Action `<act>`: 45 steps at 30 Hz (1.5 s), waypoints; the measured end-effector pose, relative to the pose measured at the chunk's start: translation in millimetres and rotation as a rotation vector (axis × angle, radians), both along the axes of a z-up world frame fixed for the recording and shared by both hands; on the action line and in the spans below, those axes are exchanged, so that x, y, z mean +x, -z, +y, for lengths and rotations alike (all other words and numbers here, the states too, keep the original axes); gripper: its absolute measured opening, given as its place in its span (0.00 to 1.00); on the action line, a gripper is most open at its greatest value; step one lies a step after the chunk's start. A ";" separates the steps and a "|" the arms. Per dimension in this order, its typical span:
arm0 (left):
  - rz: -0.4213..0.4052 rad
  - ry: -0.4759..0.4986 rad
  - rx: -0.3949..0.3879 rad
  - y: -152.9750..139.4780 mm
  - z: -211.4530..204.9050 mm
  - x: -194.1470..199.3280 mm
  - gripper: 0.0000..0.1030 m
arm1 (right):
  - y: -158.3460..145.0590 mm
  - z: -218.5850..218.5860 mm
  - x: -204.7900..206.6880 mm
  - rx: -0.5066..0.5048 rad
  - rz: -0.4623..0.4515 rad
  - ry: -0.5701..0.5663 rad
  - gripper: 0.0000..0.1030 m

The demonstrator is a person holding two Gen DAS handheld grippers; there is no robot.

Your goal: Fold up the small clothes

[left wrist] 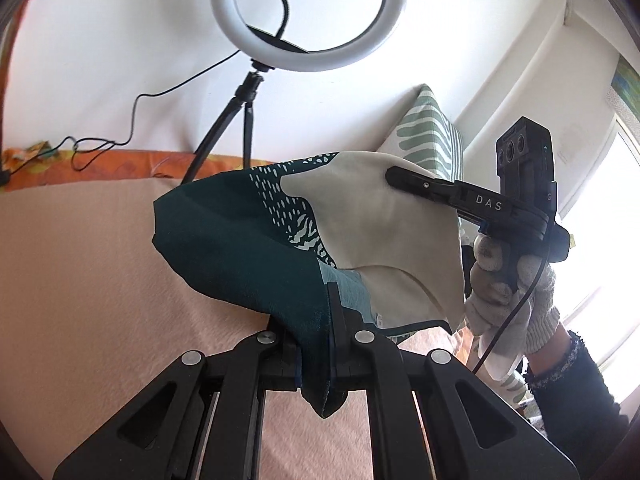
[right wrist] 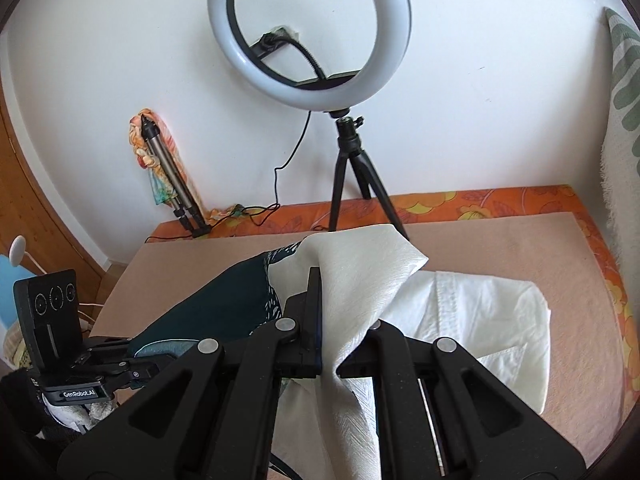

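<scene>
Both grippers are clamped on one small garment and hold it up off the bed — dark teal on one side, cream on the other, with a band of white dashes between.

The left gripper has its jaws shut on a bunched fold of the teal part, which spills out below the fingers. The right gripper pinches the cream part near its upper edge; in its own view the cream cloth is squeezed between the closed fingers and drapes down past them. A gloved hand (grey knit, dark sleeve behind it) grips the right gripper's handle.

The cloth hangs slack between the two grips, above the middle of the bed's peach-coloured cover. A second piece, a white garment, lies flat on the cover toward the bed's right edge, apart from the held one.

At the far edge of the bed a ring light stands on a black tripod against the white wall — its cable trails along the orange flowered sheet. A leaf-patterned cushion leans at the far right corner.
</scene>
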State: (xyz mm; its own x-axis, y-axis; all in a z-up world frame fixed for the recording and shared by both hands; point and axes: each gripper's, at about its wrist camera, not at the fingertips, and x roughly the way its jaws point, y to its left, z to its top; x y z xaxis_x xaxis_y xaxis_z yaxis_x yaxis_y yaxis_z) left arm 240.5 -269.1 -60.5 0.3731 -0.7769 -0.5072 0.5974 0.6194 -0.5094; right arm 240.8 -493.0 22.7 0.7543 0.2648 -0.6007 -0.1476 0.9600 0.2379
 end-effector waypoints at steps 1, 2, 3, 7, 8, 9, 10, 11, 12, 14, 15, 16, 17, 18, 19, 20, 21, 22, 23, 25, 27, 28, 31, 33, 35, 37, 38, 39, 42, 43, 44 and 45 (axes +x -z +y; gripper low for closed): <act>-0.010 0.008 0.003 -0.2 -10.8 3.7 0.07 | -2.1 -9.4 2.2 -0.009 -0.006 0.009 0.04; -0.014 0.016 0.003 -0.2 -20.2 6.5 0.07 | -2.9 -19.3 4.9 -0.014 -0.008 0.017 0.04; -0.020 0.023 0.004 0.5 -30.1 9.4 0.07 | -2.7 -29.2 6.9 -0.020 -0.010 0.025 0.04; -0.049 0.056 0.021 6.3 -68.7 15.1 0.07 | 1.6 -64.3 18.7 -0.039 -0.010 0.051 0.04; -0.058 0.065 0.029 9.0 -77.2 16.4 0.07 | 4.3 -72.1 21.8 -0.041 -0.008 0.056 0.04; -0.064 0.074 0.037 12.2 -85.2 17.0 0.06 | 7.6 -79.8 24.8 -0.038 -0.006 0.059 0.04; -0.065 0.080 0.042 15.7 -91.9 19.2 0.07 | 11.5 -87.1 27.8 -0.035 -0.002 0.062 0.04; -0.068 0.084 0.050 19.6 -98.2 20.5 0.07 | 16.1 -93.5 30.7 -0.033 0.005 0.065 0.04; -0.069 0.091 0.059 23.9 -104.5 21.7 0.07 | 21.1 -98.9 33.2 -0.032 0.012 0.065 0.04; -0.048 0.118 0.075 33.8 -118.8 25.1 0.07 | 32.6 -108.6 38.1 -0.032 0.028 0.064 0.04; -0.032 0.144 0.093 39.2 -125.9 26.0 0.07 | 38.7 -112.8 41.3 -0.038 0.039 0.065 0.04; -0.020 0.158 0.126 43.8 -131.8 26.8 0.07 | 45.3 -117.5 44.6 -0.051 0.054 0.070 0.05; -0.009 0.171 0.153 48.2 -134.9 25.4 0.12 | 53.0 -123.1 48.4 -0.063 0.084 0.078 0.05; -0.006 0.183 0.189 51.5 -137.0 22.8 0.17 | 60.8 -128.6 52.3 -0.083 0.122 0.098 0.05; -0.015 0.191 0.217 53.6 -137.2 19.5 0.19 | 67.7 -133.5 55.1 -0.114 0.156 0.133 0.11; -0.025 0.192 0.239 55.1 -136.4 15.7 0.25 | 73.6 -137.2 57.7 -0.150 0.189 0.172 0.23; -0.024 0.190 0.254 56.1 -134.0 13.0 0.40 | 78.7 -141.7 58.3 -0.170 0.213 0.207 0.30; -0.015 0.181 0.277 57.1 -131.7 11.0 0.52 | 81.7 -146.5 56.7 -0.180 0.223 0.244 0.46; -0.014 0.160 0.292 56.8 -128.3 9.9 0.65 | 82.5 -151.0 53.7 -0.180 0.220 0.271 0.58; -0.014 0.137 0.287 54.8 -119.6 8.2 0.66 | 80.1 -157.6 47.4 -0.175 0.199 0.316 0.61; 0.007 0.129 0.292 54.0 -113.6 7.7 0.67 | 75.4 -162.6 42.0 -0.161 0.185 0.342 0.65; 0.015 0.122 0.293 54.4 -110.5 9.3 0.68 | 73.1 -163.6 39.8 -0.155 0.178 0.350 0.67; 0.012 0.093 0.309 50.3 -101.8 8.6 0.72 | 65.9 -158.7 34.2 -0.173 0.157 0.357 0.69; -0.005 0.088 0.324 46.9 -97.6 5.6 0.73 | 61.3 -152.4 30.9 -0.178 0.153 0.346 0.70; -0.034 0.084 0.337 44.3 -94.8 1.5 0.75 | 58.0 -146.4 26.4 -0.190 0.146 0.351 0.74; -0.041 0.083 0.343 42.2 -92.5 -3.2 0.77 | 55.5 -140.7 21.7 -0.200 0.134 0.363 0.74; -0.041 0.082 0.342 41.1 -90.7 -5.7 0.77 | 54.0 -138.1 18.5 -0.199 0.131 0.367 0.76; -0.043 0.079 0.343 39.6 -89.1 -8.4 0.77 | 52.8 -135.4 15.3 -0.197 0.129 0.370 0.77; -0.054 0.076 0.349 33.0 -84.2 -17.7 0.77 | 48.6 -124.4 4.1 -0.205 0.129 0.376 0.81; -0.054 0.074 0.348 30.1 -81.9 -21.0 0.77 | 46.5 -119.8 0.0 -0.214 0.130 0.381 0.81; -0.056 0.075 0.343 26.8 -79.4 -24.8 0.77 | 43.8 -114.9 -4.7 -0.223 0.130 0.388 0.81; -0.060 0.073 0.337 23.1 -76.7 -28.8 0.77 | 40.8 -110.3 -9.8 -0.227 0.129 0.394 0.82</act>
